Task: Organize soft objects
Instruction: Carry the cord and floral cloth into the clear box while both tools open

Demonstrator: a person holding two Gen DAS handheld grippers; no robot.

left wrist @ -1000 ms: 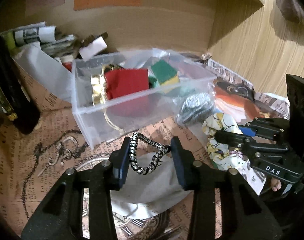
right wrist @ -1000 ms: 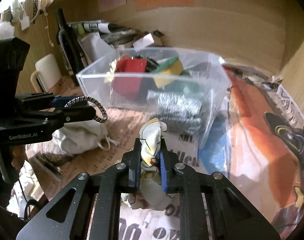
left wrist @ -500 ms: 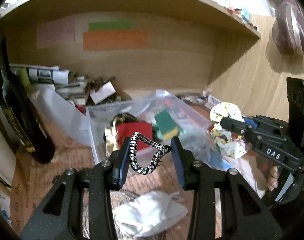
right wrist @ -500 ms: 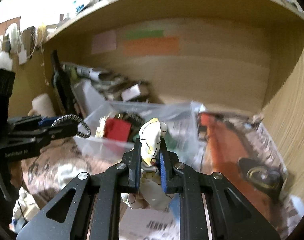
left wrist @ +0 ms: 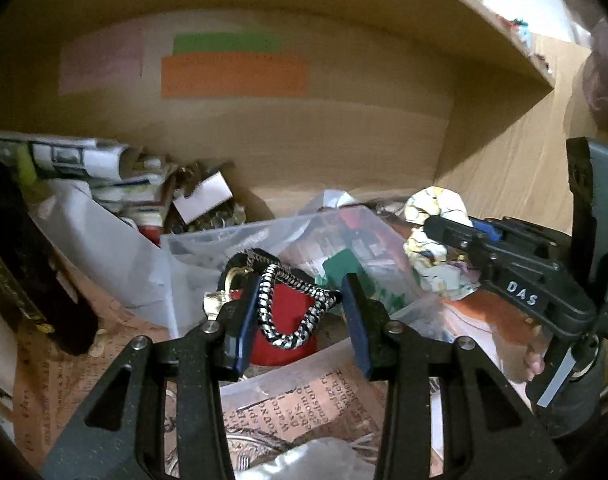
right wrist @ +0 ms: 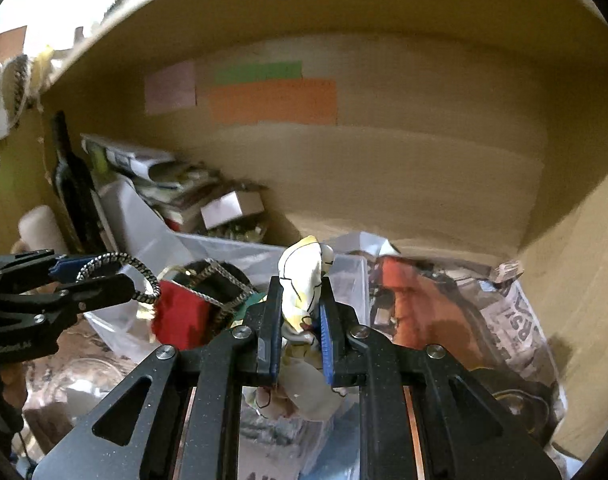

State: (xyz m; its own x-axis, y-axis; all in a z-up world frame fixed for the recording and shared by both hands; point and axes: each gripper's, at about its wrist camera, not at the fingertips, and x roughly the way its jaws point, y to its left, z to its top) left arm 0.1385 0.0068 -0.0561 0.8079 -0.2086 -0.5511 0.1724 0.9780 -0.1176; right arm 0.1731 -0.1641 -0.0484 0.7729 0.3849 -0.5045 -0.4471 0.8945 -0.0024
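Observation:
My left gripper (left wrist: pixel 302 322) is shut on a black-and-white braided hair tie (left wrist: pixel 292 306), stretched between its blue pads, above the clear plastic bin (left wrist: pixel 208 240). It also shows in the right wrist view (right wrist: pixel 116 276). My right gripper (right wrist: pixel 300 316) is shut on a white-and-yellow patterned fabric scrunchie (right wrist: pixel 304 280) and holds it up near the bin's right end; it also shows in the left wrist view (left wrist: pixel 435 232). The bin holds a red cloth (right wrist: pixel 180 316), a green sponge (left wrist: pixel 341 266) and gold and chain items.
A dark bottle (right wrist: pixel 70 188) and rolled papers (left wrist: pixel 76 158) stand at the back left. A white cloth (left wrist: pixel 315 460) lies on the newsprint below my left gripper. The shelf's wooden back wall (left wrist: pixel 304 140) and right side wall (right wrist: pixel 583 240) close in the space.
Both grippers have risen from table level with their items and moved forward over the bin. The white cloth has dropped low in the left wrist view.

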